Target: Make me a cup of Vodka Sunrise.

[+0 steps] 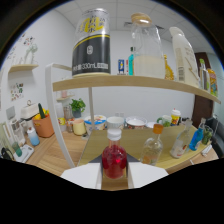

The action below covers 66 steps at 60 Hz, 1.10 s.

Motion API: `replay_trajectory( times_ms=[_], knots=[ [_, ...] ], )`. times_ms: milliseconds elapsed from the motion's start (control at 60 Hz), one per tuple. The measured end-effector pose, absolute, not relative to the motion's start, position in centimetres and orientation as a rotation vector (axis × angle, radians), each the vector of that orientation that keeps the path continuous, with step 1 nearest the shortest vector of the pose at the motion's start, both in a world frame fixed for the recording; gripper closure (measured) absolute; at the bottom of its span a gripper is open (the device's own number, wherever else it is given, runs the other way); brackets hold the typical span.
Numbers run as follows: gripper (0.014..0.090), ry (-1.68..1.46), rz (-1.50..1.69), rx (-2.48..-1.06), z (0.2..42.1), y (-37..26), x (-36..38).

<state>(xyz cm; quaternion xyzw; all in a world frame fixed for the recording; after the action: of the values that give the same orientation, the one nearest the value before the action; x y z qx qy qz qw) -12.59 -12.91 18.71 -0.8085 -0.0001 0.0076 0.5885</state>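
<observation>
a: which step is judged to be in hand?
b: the red syrup bottle (pixel 114 161) is being fetched; it is seen between the fingers of the gripper (pixel 114 176), on the table (pixel 55 155) below the shelf (pixel 125 81)

a: is it gripped?
b: that cannot be told

a: what is called for next?
b: a firm hold, then a lift kept clear of the clear bottle (pixel 152 147) just beside
</observation>
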Motion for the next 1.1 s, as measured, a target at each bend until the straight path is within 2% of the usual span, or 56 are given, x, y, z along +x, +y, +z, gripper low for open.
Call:
replay_trajectory(
  times_ms=[183, 350, 550, 750, 1100],
  knots=[
    [0.0702, -0.021, 0.037, -1.858, 19.8, -17.9, -11.1],
    [0.0701, 0.003, 0.031, -1.931, 16.0, -21.8, -8.3],
    [0.0702, 0.297, 0.378, -1.945, 14.2, -22.9, -7.2],
    [0.0703, 0.686, 0.85, -1.762, 17.5, -21.1, -6.7],
    [0.0704, 1.182, 1.472, -1.32, 20.9, -19.1, -4.1]
  ],
)
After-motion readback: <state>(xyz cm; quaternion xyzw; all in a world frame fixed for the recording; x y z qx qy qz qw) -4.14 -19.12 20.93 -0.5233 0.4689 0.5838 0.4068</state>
